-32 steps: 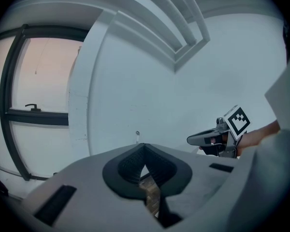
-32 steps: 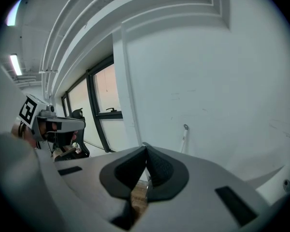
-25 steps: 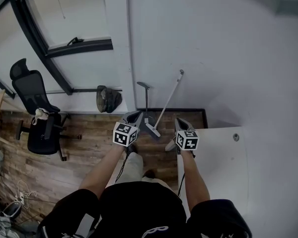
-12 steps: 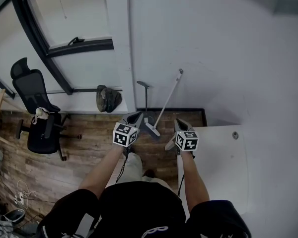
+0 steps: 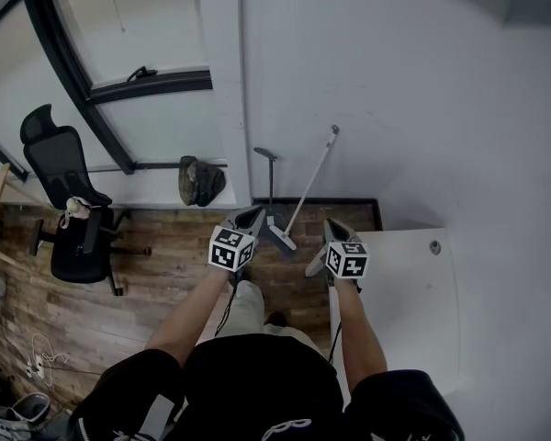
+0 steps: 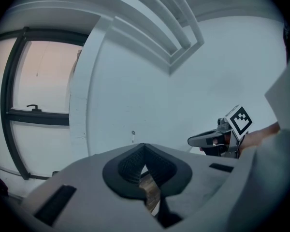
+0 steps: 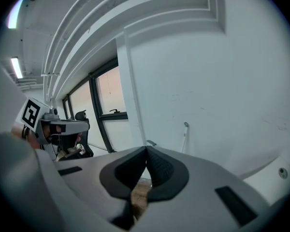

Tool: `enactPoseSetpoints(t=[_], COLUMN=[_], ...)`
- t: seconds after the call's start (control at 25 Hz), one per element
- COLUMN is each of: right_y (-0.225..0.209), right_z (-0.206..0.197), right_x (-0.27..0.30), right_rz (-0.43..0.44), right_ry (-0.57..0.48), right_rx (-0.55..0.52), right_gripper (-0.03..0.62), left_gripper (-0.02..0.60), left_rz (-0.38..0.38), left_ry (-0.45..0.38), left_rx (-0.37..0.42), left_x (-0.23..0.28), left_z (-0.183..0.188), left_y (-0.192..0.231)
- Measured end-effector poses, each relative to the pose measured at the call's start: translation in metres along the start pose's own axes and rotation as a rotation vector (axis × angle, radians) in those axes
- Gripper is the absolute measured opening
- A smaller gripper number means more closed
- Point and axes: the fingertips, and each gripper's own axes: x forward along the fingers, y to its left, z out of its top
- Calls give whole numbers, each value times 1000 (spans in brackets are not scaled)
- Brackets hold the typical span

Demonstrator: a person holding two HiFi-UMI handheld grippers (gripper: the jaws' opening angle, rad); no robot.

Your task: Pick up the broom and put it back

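Hardly anything has shifted since a second ago: left gripper (image 5: 250, 216) and right gripper (image 5: 335, 231) hover mid-frame, fingers pressed together on nothing, and just above them the white long-handled broom (image 5: 308, 186) leans against the white wall (image 5: 395, 108), head on the brown wooden floor (image 5: 165, 246).

White-handled broom (image 5: 310, 182), black office chair (image 5: 60, 168), brown wood-grain floor (image 5: 147, 292), white wall (image 5: 395, 81), black window frame (image 5: 165, 83)
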Motion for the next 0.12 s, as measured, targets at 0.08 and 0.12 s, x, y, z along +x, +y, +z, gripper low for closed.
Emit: enactPoseSetpoints(t=[0.08,0.12], right_y=[1,2], right_z=[-1,-1], right_x=[-1,-2], right_rz=[-6,-9], right_ry=[3,4], right_rx=[2,3], right_gripper=[25,25], left_gripper=[17,17], left_rz=[-1,-2], left_ry=[1,2], left_rx=[3,4], left_x=[-3,-4], left_z=[0,0], left_y=[0,1])
